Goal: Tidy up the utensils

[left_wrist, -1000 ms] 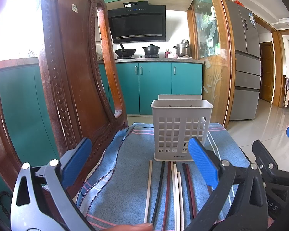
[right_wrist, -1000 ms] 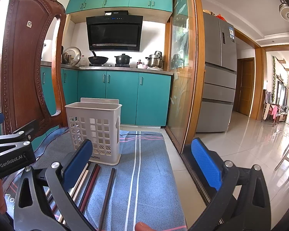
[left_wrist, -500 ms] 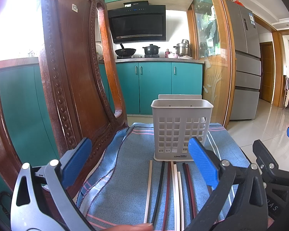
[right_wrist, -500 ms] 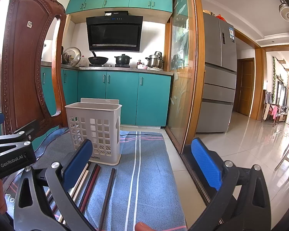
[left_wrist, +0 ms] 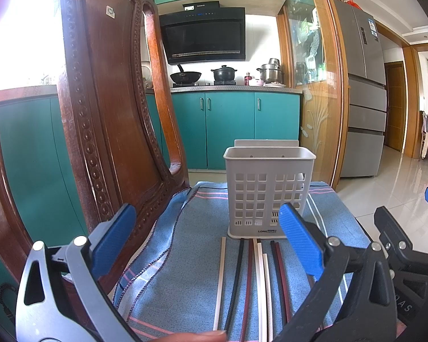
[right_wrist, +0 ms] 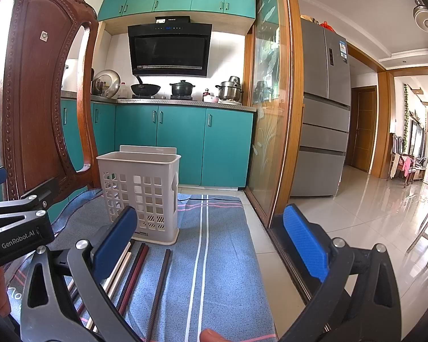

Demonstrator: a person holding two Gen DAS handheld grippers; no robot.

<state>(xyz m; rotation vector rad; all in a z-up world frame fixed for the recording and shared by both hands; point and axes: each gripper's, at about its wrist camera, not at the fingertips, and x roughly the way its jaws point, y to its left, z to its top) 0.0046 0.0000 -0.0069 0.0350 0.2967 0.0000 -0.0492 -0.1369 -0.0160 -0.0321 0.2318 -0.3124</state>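
Currently my left gripper (left_wrist: 205, 245) and right gripper (right_wrist: 211, 245) stand wide, empty. Thin, stiff, light plastic chopsticks (left_wrist: 261, 279) lie at 6 o'clock of the white slotted plastic holder (left_wrist: 266, 193); pinch mid-shaft, since I judge them slippery.

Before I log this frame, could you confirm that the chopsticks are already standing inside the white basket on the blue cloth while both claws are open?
Not quite: the chopsticks lie flat on the blue cloth in front of the white basket, which looks empty in the left wrist view. The left claw and right claw are indeed open.
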